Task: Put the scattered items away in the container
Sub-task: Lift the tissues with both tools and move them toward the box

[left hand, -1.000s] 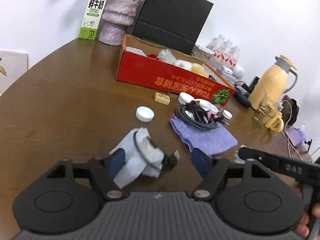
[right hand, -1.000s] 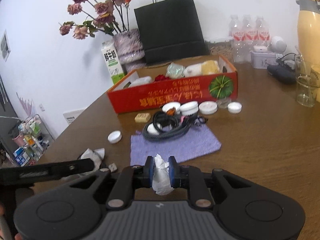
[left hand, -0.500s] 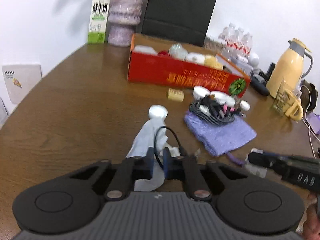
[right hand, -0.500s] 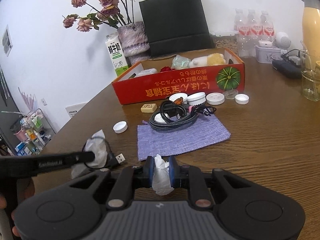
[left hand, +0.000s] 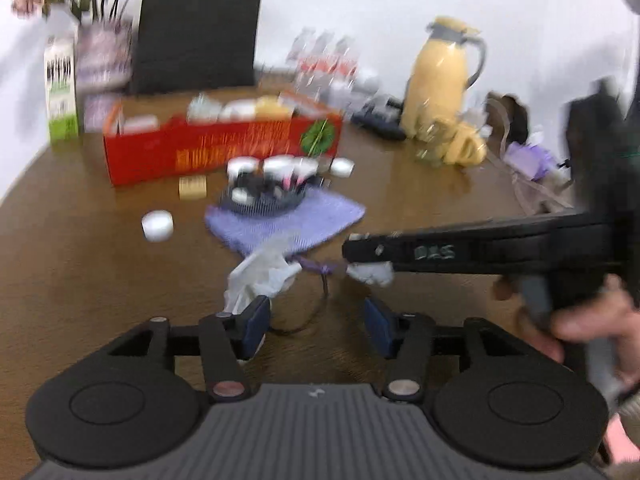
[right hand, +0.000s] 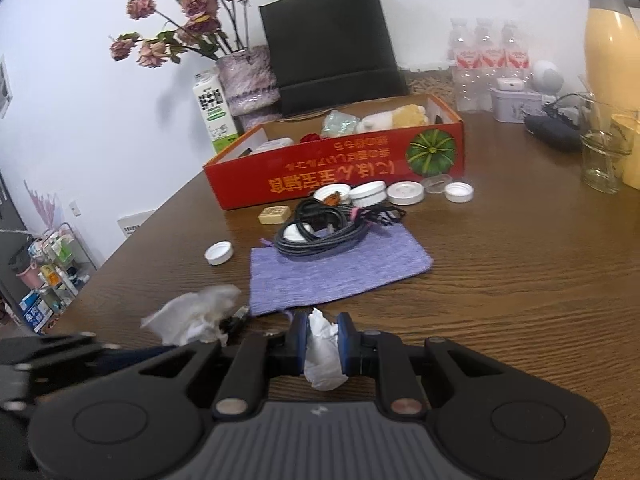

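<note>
The red cardboard box [right hand: 336,172] stands at the back of the wooden table and holds several items; it also shows in the left wrist view [left hand: 224,148]. My right gripper [right hand: 323,344] is shut on a crumpled white tissue [right hand: 322,356]. My left gripper [left hand: 316,320] is open, and a larger white tissue [left hand: 260,276] with a thin black cable lies at its left finger. That tissue also shows in the right wrist view [right hand: 196,316]. A purple cloth [right hand: 336,268] carries a coiled black cable [right hand: 324,228].
White lids [right hand: 404,192], a lone cap [right hand: 219,252] and a beige block [right hand: 274,215] lie before the box. A milk carton [right hand: 214,116], vase, black bag [right hand: 332,44], bottles, a glass [right hand: 606,156] and a yellow jug [left hand: 440,76] stand behind and right.
My left gripper was shut on the large tissue half a second ago and has now opened, swinging right. The right gripper stays shut on its tissue and has moved nearer the left one.
</note>
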The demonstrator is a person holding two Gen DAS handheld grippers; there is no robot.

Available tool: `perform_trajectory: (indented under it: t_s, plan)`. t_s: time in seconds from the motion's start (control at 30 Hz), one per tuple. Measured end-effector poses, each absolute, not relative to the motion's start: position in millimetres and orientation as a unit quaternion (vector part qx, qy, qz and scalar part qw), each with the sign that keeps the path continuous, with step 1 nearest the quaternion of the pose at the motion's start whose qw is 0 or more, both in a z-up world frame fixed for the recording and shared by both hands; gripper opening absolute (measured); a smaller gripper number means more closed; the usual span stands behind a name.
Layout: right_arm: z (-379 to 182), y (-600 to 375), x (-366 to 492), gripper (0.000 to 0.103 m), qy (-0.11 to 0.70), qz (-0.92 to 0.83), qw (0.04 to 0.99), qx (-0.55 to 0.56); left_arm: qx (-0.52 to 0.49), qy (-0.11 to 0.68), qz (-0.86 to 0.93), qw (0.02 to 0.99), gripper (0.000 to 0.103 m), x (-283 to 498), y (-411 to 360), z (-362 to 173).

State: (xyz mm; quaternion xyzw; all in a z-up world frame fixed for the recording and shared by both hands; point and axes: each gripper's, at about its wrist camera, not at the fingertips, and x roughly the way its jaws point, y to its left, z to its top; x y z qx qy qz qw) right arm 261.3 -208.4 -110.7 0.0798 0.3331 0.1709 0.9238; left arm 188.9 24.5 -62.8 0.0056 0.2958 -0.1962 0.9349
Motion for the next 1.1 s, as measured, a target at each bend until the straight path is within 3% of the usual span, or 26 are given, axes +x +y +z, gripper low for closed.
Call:
perform_trajectory:
  t_s: [0.13, 0.23, 0.43, 0.5, 0.53, 0.67, 0.83, 1.0, 1.1]
  plan:
    - [-112.1, -214.0, 262.5, 0.016, 0.332, 0.165, 0.925, 0.088, -0.023, 0.251, -0.161, 0.954, 0.056, 180.9, 49.1, -46.3]
    - [-112.5, -212.8, 262.8, 0.016, 0.331, 0.166, 0.925, 0.088, -0.046, 0.263, -0.121, 0.956, 0.056, 194.7, 56.0, -51.7]
    - [-108.6, -215.0, 254.7, 0.016, 0.323, 0.162, 0.929, 0.078, 0.002, 0.291, -0.172, 0.941, 0.057, 207.5, 11.5, -72.5]
    - [-108.4, -219.8, 251.3, 0.016, 0.322, 0.154, 0.931, 0.073, 0.007, 0.309, -0.158, 0.938, 0.035, 212.2, 3.9, -81.0]
    - [-108.8, -221.9, 250.1, 0.016, 0.323, 0.152, 0.931, 0.071, 0.008, 0.314, -0.153, 0.937, 0.019, 213.3, 3.2, -83.7]
    - [-115.0, -220.2, 236.2, 0.018, 0.328, 0.158, 0.931, 0.036, -0.003, 0.314, -0.158, 0.936, 0.011, 202.5, 8.6, -83.4]
    - [-120.0, -217.1, 224.9, 0.022, 0.337, 0.176, 0.925, 0.025, -0.05, 0.292, -0.147, 0.944, 0.01, 180.0, 30.6, -56.1]
    - [-123.2, -206.3, 215.6, 0.026, 0.344, 0.199, 0.918, 0.007, -0.006, 0.301, -0.144, 0.943, 0.012, 164.8, 31.3, -60.6]
    - [-119.7, -203.6, 207.1, 0.042, 0.342, 0.207, 0.916, 0.0, 0.006, 0.316, -0.129, 0.94, 0.028, 157.8, 27.5, -75.7]
